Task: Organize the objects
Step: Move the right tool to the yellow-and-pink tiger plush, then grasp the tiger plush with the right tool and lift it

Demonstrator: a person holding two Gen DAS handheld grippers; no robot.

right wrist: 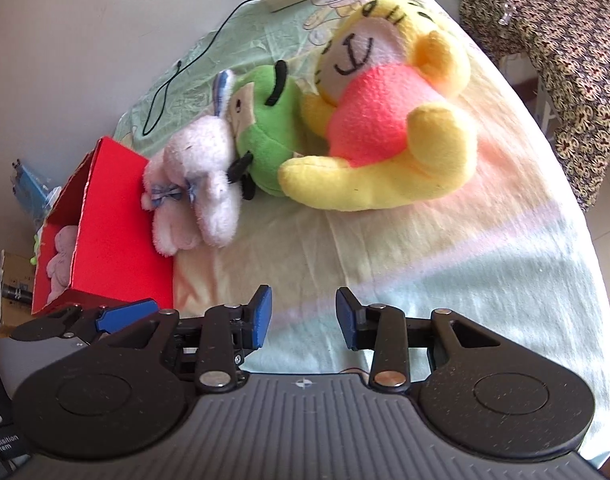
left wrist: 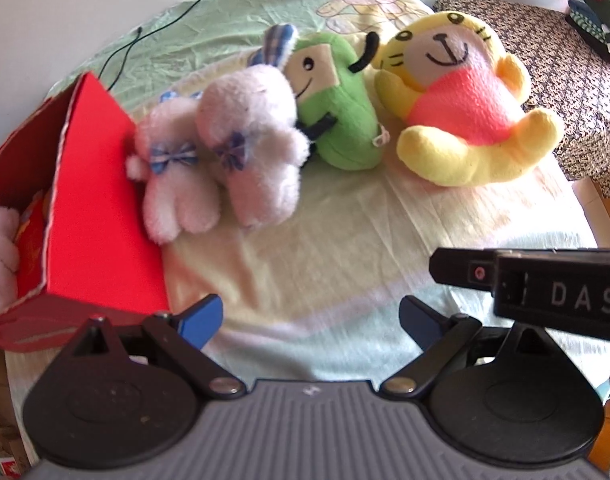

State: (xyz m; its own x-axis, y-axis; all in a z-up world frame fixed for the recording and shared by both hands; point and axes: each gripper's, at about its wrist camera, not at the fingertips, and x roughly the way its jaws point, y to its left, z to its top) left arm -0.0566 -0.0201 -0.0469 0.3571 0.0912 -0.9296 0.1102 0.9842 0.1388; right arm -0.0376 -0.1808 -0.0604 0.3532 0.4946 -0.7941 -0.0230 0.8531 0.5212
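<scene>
Both jaws hanging wide apart, holding nothing. We are looking at fluffy white plush bunnies point(left wrist: 217, 152) ahead of left gripper point(left wrist: 311, 316), touching open red cardboard box point(left wrist: 101, 208). Left gripper nearer than right gripper point(right wrist: 303, 322). Box sitting further left.

- I see a fuzzy white rabbit point(left wrist: 245, 136) and a yellow tiger point(left wrist: 465, 112), both soft plush.
- The green toy point(left wrist: 337, 120) looks like smooth fleece.
- The red box point(left wrist: 101, 200) is matt cardboard.
- The bed sheet point(left wrist: 345, 248) is thin wrinkled cloth.
- My left gripper point(left wrist: 311, 318) is matt black plastic with blue pads point(left wrist: 201, 320) and shiny metal pins.
</scene>
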